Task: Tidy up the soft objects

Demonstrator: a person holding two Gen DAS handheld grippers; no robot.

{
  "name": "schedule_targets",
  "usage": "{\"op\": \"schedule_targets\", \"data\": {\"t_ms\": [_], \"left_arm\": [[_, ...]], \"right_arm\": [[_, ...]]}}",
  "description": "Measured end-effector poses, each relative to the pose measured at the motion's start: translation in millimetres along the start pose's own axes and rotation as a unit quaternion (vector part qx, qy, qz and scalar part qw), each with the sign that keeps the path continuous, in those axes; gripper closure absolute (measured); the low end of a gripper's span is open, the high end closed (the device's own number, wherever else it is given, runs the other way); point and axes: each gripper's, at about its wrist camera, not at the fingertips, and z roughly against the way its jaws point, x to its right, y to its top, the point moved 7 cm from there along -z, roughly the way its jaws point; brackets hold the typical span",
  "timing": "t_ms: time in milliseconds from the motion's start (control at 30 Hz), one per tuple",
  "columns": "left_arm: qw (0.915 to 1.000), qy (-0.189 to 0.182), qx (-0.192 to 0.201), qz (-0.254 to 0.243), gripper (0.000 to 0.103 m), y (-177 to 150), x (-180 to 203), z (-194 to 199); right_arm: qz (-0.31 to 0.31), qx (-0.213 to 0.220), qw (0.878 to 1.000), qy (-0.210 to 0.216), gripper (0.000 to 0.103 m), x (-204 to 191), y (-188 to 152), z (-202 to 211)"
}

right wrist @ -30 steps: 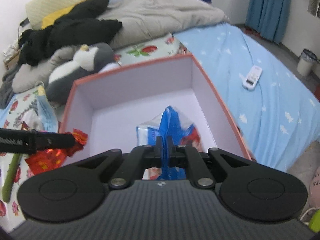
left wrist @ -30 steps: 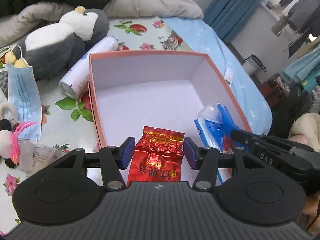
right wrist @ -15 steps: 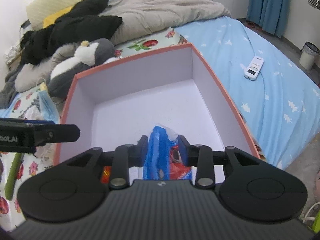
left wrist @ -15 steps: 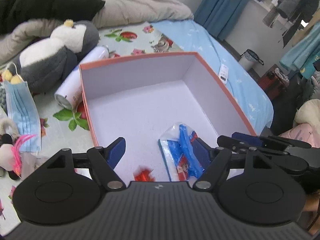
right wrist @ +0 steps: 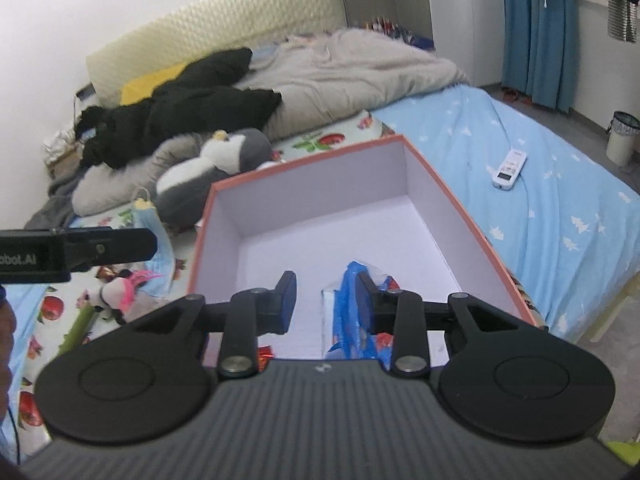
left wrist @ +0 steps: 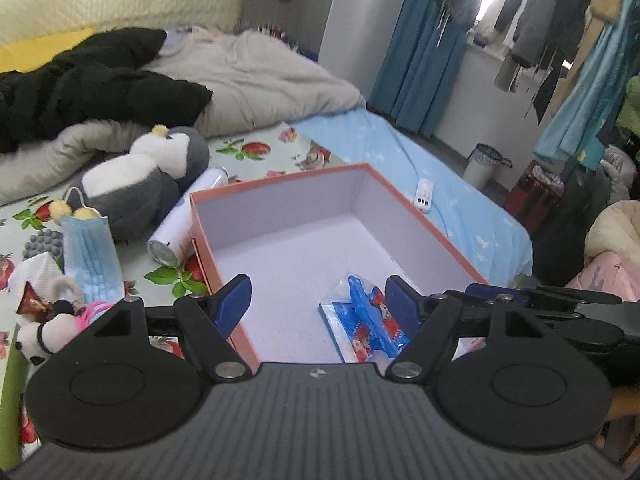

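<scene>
- Left wrist view: the box lies open on the bed, with the blue packet on its floor at the near right corner, long axis running from the near wall toward the far wall. The packet's near end is hidden behind the left gripper, whose jaws are spread wide and empty.
- Right wrist view: the right gripper hovers above the box, jaws parted and clamping nothing. The packet lies below them, partly covered by the right finger. A red wrapper peeks out at the box's near wall, mostly hidden.
</scene>
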Motion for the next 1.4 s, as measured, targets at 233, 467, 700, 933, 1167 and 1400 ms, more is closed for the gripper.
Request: {"op": "schedule_targets", "data": {"t_ms": [233, 467, 700, 933, 1167, 1400], "left_arm": [[0.9990, -0.013, 0.032, 0.029, 0.026, -26.4, -5.5, 51.8], [0.9975, 0.015, 0.047, 0.049, 0.026, -59.5, -15.9, 89.2], [0.9955, 0.048, 0.053, 0.063, 0.026, -82.1, -36.3, 119.1], [0.9910, 0.073, 0.065, 0.091, 0.026, -99.0, -49.6, 147.8], [0.9894, 0.080, 0.062, 0.104, 0.026, -117.8, -51.8, 162.3], [0.9879, 0.081, 0.056, 0.120, 0.026, -141.8, -63.3, 168.3]], "right_arm": [[0.009, 0.032, 0.999, 0.014, 0.067, -19.5, -14.0, 34.7], [0.014, 0.035, 0.999, 0.031, 0.067, -42.8, -36.8, 50.5], [0.029, 0.038, 0.998, 0.046, 0.067, -71.7, -49.9, 62.8], [0.035, 0.033, 0.996, 0.071, 0.067, -92.8, -60.9, 76.6], [0.049, 0.013, 0.995, 0.089, 0.067, -110.0, -78.3, 80.4], [0.064, 0.003, 0.993, 0.100, 0.067, -129.8, -91.3, 80.9]]}}
